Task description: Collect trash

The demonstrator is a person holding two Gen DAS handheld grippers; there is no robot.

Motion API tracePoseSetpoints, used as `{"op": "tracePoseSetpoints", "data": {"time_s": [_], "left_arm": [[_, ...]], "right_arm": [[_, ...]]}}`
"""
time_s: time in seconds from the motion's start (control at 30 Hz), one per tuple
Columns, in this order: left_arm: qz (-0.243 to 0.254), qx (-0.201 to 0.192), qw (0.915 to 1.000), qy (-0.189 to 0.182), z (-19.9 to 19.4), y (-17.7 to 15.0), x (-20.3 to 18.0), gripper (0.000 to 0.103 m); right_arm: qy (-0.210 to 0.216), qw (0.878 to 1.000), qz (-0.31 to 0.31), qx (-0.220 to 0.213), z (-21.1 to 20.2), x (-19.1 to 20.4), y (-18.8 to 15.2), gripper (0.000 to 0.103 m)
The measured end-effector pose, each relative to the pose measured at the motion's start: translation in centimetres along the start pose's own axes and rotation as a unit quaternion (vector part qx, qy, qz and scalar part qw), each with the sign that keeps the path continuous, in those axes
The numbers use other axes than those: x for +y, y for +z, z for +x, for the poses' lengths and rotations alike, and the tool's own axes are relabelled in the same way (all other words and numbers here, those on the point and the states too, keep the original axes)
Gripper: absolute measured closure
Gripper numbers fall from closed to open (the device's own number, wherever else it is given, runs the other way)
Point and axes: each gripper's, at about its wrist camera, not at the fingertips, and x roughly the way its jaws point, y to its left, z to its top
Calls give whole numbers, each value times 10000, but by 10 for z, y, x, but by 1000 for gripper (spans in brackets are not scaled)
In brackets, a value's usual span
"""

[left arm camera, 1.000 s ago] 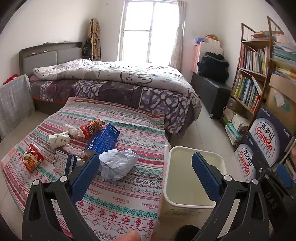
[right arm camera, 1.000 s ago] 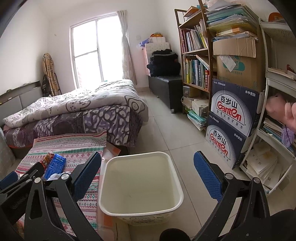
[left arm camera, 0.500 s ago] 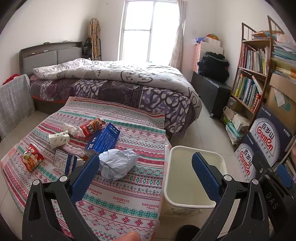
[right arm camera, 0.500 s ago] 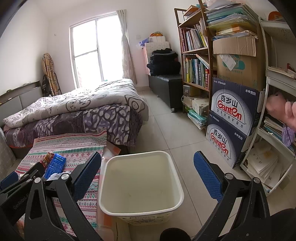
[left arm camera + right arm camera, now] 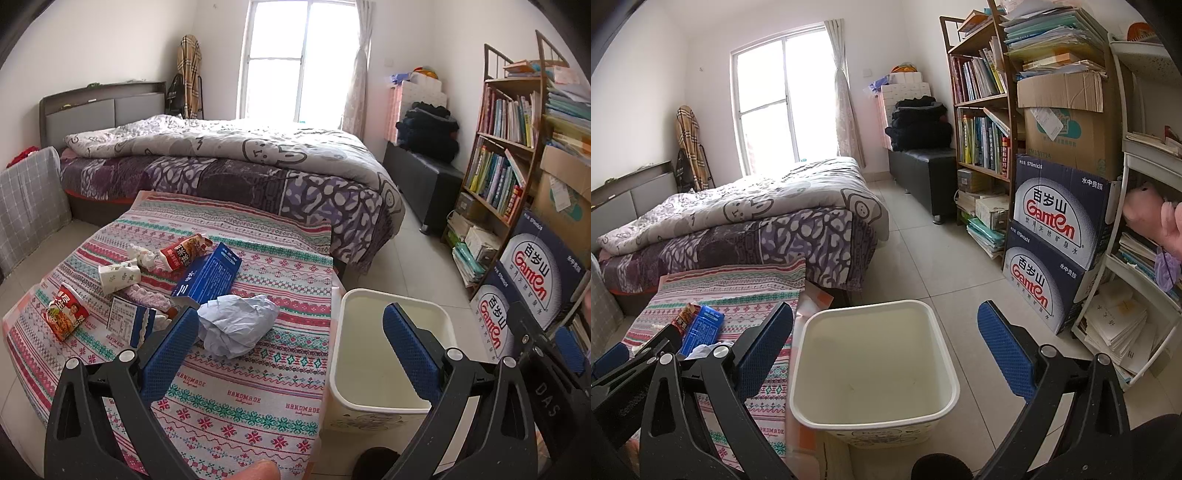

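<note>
Trash lies on a low table under a striped patterned cloth (image 5: 236,373): a crumpled pale blue paper (image 5: 236,325), a blue box (image 5: 208,273), a red snack wrapper (image 5: 184,253), a paper cup (image 5: 120,275), a red noodle packet (image 5: 66,312) and a torn blue-white carton (image 5: 131,321). A cream waste bin (image 5: 373,369) (image 5: 871,365) stands on the floor right of the table. My left gripper (image 5: 288,343) is open above the table's right edge. My right gripper (image 5: 886,347) is open above the bin, holding nothing.
A bed (image 5: 236,162) with a grey quilt lies beyond the table. Bookshelves (image 5: 982,110) and stacked water cartons (image 5: 1056,236) line the right wall, a black bench (image 5: 923,173) behind them. Tiled floor (image 5: 945,266) lies between bed and shelves.
</note>
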Motion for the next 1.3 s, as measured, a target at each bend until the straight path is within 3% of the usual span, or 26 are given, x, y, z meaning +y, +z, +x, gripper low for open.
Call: {"op": "tracePoseSetpoints", "data": {"time_s": [1.07, 1.3], "left_arm": [[-44, 61, 10000, 40, 4, -4, 11, 6], [-191, 573, 9975, 362, 21, -2, 35, 6]], "right_arm": [[29, 10000, -1, 76, 4, 1, -2, 7], [346, 9972, -123, 645, 22, 37, -6, 7]]}}
